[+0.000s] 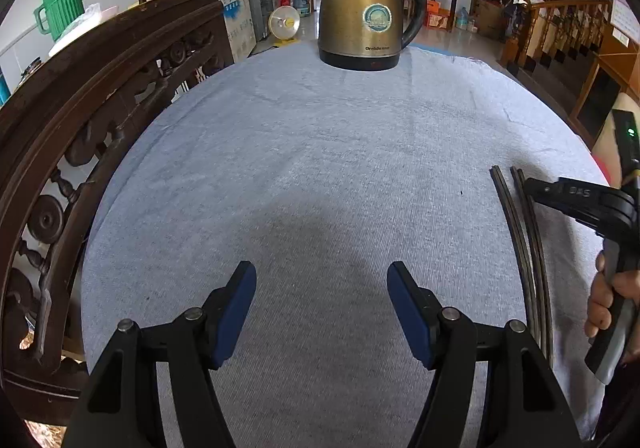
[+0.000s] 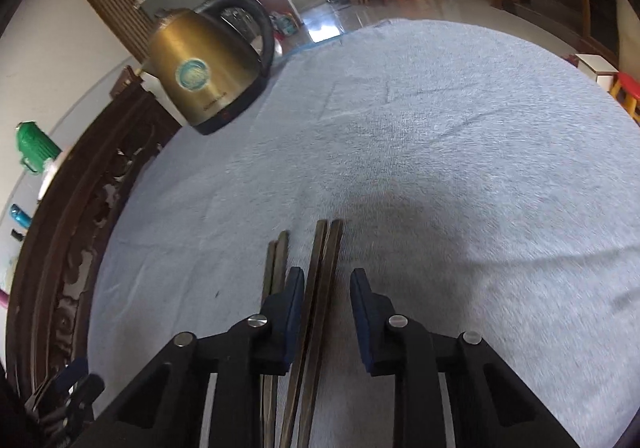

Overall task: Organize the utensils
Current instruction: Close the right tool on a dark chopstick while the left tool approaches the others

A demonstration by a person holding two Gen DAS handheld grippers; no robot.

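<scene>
Two pairs of dark chopsticks lie side by side on the blue-grey cloth. In the right wrist view one pair (image 2: 320, 288) lies between the open jaws of my right gripper (image 2: 327, 290), touching neither pad; the other pair (image 2: 276, 264) lies just left of the left finger. In the left wrist view both pairs (image 1: 524, 248) lie at the far right, with my right gripper (image 1: 538, 189) over their far ends. My left gripper (image 1: 322, 296) is open and empty above bare cloth.
A brass electric kettle (image 1: 364, 7) stands at the table's far end; it also shows in the right wrist view (image 2: 208, 71). A carved dark wooden chair back (image 1: 80, 119) runs along the table's left edge. A green jug (image 1: 60, 5) sits beyond it.
</scene>
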